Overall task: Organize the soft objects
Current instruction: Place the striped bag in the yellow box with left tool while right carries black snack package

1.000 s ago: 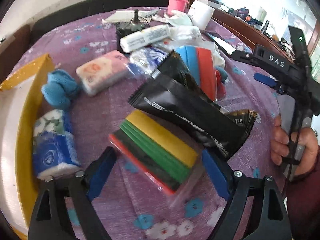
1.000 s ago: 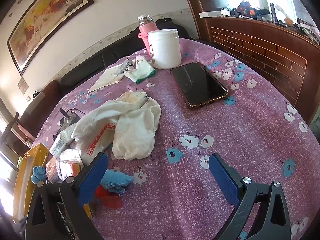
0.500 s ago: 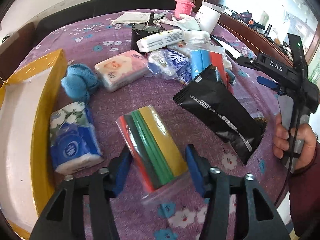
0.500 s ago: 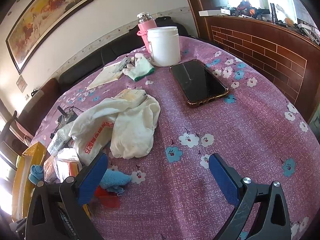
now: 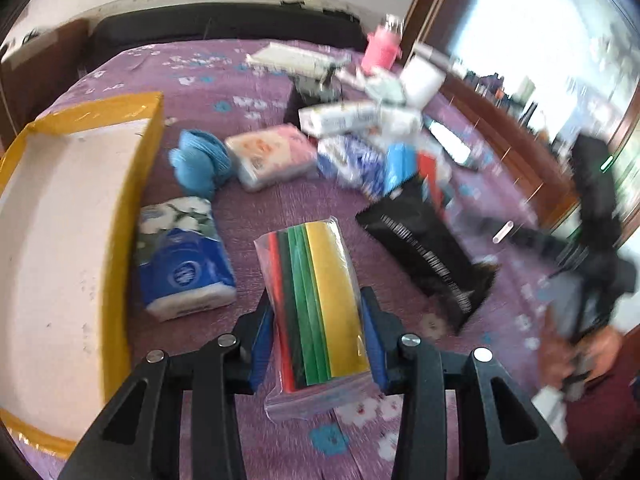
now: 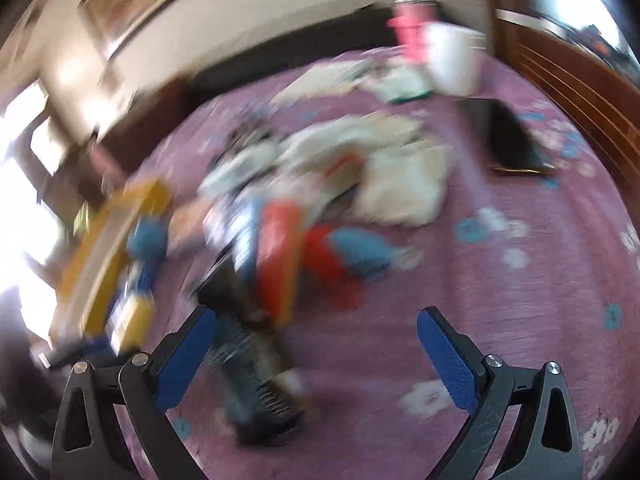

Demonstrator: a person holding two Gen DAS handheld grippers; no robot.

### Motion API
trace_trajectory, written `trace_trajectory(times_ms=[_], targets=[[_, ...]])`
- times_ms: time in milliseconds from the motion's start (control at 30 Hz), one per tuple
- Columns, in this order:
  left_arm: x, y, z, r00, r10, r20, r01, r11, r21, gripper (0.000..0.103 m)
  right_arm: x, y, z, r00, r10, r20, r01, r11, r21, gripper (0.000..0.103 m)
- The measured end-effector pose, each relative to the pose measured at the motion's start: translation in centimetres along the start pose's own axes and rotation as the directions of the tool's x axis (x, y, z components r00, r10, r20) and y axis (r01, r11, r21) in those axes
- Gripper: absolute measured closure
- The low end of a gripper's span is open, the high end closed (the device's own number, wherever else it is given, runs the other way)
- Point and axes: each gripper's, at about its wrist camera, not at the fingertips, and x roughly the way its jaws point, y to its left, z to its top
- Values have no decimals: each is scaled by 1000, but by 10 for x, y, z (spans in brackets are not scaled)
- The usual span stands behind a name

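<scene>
Your left gripper [image 5: 318,344] pinched the striped sponge pack [image 5: 316,304]; your right gripper [image 6: 316,356] stood spread over the tablecloth [image 6: 540,292].

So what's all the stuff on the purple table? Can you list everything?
striped sponge pack: 1, red, black, green and yellow, between the left gripper's pads
blue tissue pack: 1, blue and white, beside the box
yellow box: 1, yellow with white inside, left edge
blue cloth bundle: 1, light blue, behind the blue tissue pack
pink tissue pack: 1, pink and white, centre
black packet: 1, black, right of the sponge pack
white cloth: 1, off-white, mid-table
phone: 1, black, far right
white tub: 1, white, back
pink bottle: 1, pink, back
left gripper: closed on the sponge pack
right gripper: open, empty
</scene>
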Motion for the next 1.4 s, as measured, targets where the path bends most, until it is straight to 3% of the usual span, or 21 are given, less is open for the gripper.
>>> trace_trajectory(times_ms=[133,200,267,367,500,633,800,1000,1167,1267,1400], targets=[[-31,10,0,998,-3,57,4,1000,-20,64,15,45,-7,998,-66,-18,63,987,-149,1],[-41,17,0,997,12,73,-10,1000,-29,64,23,61,-9,992,-127,-11,121,969,-215,9],[-49,27,0,996,26,88,-22,999,-47,64,30,66,-9,988,-148,-37,136,963,-231,51],[-63,47,-2,993,41,109,-32,996,-82,64,25,63,-14,992,-118,-51,106,975,-197,55],[-81,82,0,990,48,133,-30,990,-135,64,-3,68,-13,998,-54,-35,47,983,-178,55],[-87,114,14,989,75,131,-49,981,-190,64,-24,89,1,995,100,-27,-103,983,-151,55],[-86,144,42,986,99,132,-69,974,-217,64,-7,142,38,955,288,-76,-295,947,-125,55],[-55,198,85,994,42,102,-5,942,-335,64,57,207,88,913,380,-145,-391,919,-54,55],[-24,238,110,995,9,104,38,898,-439,64,120,236,119,910,368,-191,-371,928,21,54],[-14,251,114,995,16,99,33,882,-470,63,146,249,127,930,300,-211,-308,951,-6,53],[-8,262,113,994,31,102,26,856,-516,45,160,256,130,958,219,-187,-235,970,-68,49]])
